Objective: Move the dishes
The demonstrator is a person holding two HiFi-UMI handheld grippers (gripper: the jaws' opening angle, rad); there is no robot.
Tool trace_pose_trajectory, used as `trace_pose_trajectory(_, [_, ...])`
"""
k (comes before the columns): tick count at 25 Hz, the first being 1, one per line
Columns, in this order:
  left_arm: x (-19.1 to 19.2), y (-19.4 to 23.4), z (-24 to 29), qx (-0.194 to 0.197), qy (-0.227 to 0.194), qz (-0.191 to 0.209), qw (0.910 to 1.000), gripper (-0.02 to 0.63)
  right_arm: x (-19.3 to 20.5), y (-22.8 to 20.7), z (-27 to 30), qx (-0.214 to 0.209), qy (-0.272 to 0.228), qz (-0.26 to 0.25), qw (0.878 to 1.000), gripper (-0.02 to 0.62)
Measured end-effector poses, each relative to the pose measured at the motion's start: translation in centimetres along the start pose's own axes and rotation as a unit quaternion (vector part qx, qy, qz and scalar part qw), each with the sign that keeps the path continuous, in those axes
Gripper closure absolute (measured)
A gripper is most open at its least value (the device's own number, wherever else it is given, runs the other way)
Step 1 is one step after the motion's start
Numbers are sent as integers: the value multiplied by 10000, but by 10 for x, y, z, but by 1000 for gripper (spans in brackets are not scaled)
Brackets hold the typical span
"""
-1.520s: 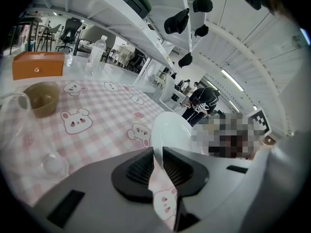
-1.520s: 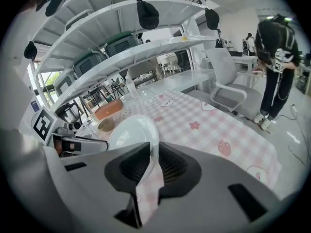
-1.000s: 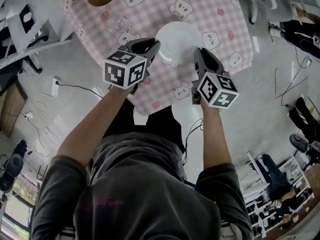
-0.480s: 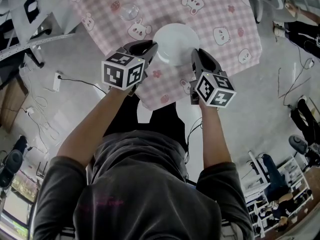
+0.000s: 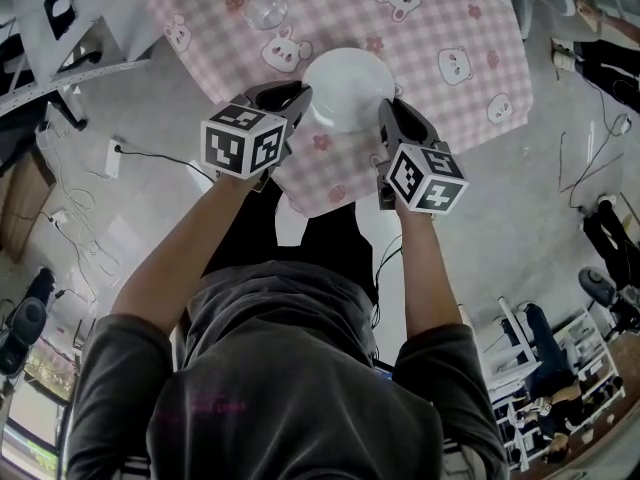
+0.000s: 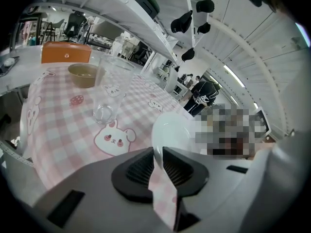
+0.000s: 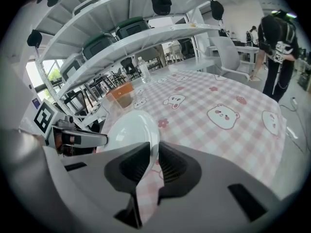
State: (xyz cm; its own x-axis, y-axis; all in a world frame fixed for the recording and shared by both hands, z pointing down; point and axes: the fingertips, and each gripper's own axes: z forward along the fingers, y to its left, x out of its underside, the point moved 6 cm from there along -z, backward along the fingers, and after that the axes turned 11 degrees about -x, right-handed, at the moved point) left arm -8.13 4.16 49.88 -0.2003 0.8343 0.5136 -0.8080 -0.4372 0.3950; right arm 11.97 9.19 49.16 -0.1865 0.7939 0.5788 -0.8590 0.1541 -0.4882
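2 clenched on plate (image 5: 348, 86) rim, opp. sides: left gripper (image 5: 303, 103), right gripper (image 5: 386, 118); face up.

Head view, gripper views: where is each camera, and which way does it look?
Head view: on the person's head, looking down at the pink checked tablecloth; shows both arms, left gripper, right gripper.
Left gripper view: on that gripper, facing across the tablecloth; its jaws pinch the round white plate.
Right gripper view: likewise, from the plate's other edge.
All three share the plate.
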Motion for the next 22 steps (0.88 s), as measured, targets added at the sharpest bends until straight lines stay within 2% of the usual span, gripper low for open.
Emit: trace_pose_trajectory(22, [39,17,11,-55,465,6,9989,549,39,0,19,-12,390,113,9992,535])
